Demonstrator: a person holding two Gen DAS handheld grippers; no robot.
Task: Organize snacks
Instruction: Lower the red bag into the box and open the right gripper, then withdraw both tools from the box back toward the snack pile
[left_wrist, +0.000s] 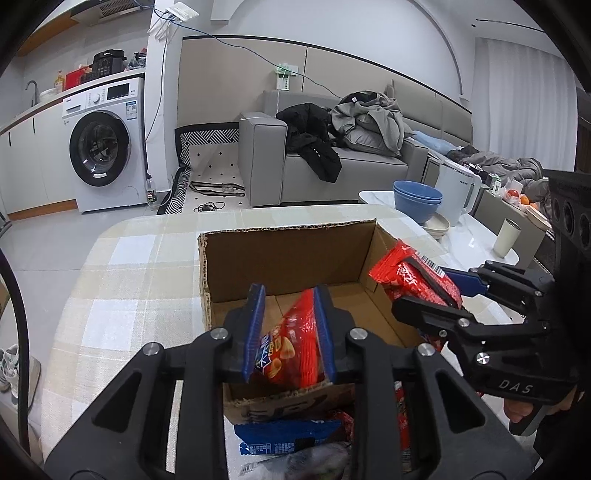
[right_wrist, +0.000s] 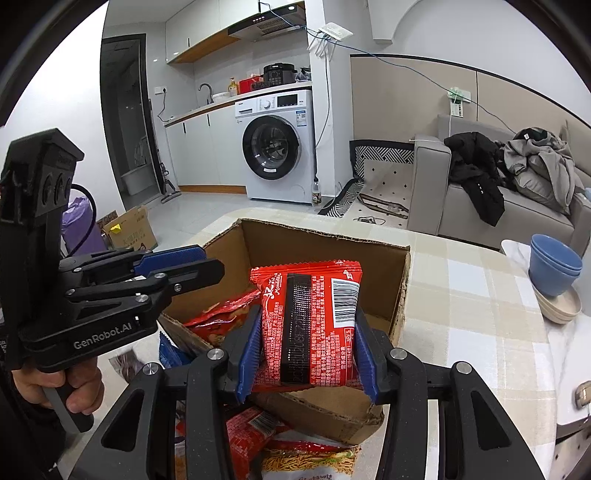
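The left gripper (left_wrist: 290, 332) clamps a red crinkled chip bag (left_wrist: 291, 350) over the open brown cardboard box (left_wrist: 280, 254) on the checked table (left_wrist: 122, 280); the right gripper (right_wrist: 306, 350) grips a red flat snack packet (right_wrist: 310, 325) above it.

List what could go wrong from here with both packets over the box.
1. The left hand-held gripper pinches its red chip bag by one edge; it may slip or land askew in the cardboard box.
2. The right hand-held gripper holds its red packet close beside the left; they could collide over the box.
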